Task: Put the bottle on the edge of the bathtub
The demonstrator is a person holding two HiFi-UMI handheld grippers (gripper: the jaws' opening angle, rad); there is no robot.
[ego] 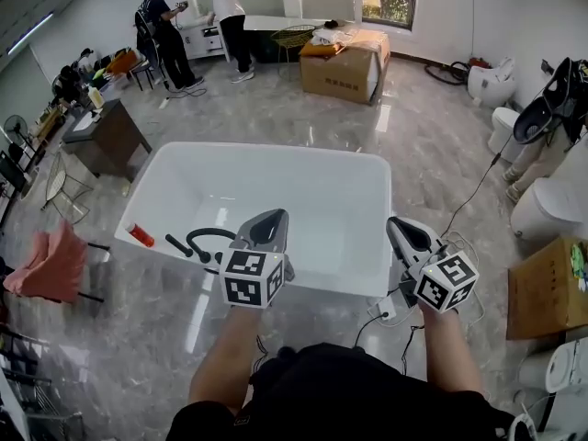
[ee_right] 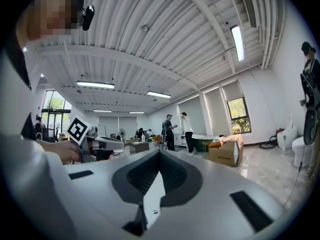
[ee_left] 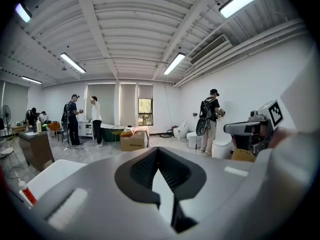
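Note:
A small red bottle [ego: 141,235] with a white cap lies on the left rim of the white bathtub [ego: 276,153]. It also shows at the low left of the left gripper view as the red bottle [ee_left: 26,192] beside the bathtub's rim [ee_left: 50,176]. My left gripper [ego: 272,217] is raised over the tub's near edge, to the right of the bottle, jaws shut with nothing in them. My right gripper [ego: 401,225] hangs over the tub's near right corner, also shut and empty. Both point level across the room.
A black faucet and hose [ego: 197,241] sit on the near rim beside the bottle. Cables and a power strip [ego: 390,307] lie on the floor below my right hand. Toilets [ego: 542,205], cardboard boxes [ego: 344,67], a dark cabinet [ego: 106,136], a pink chair [ego: 50,265] and two people [ego: 170,35] ring the tub.

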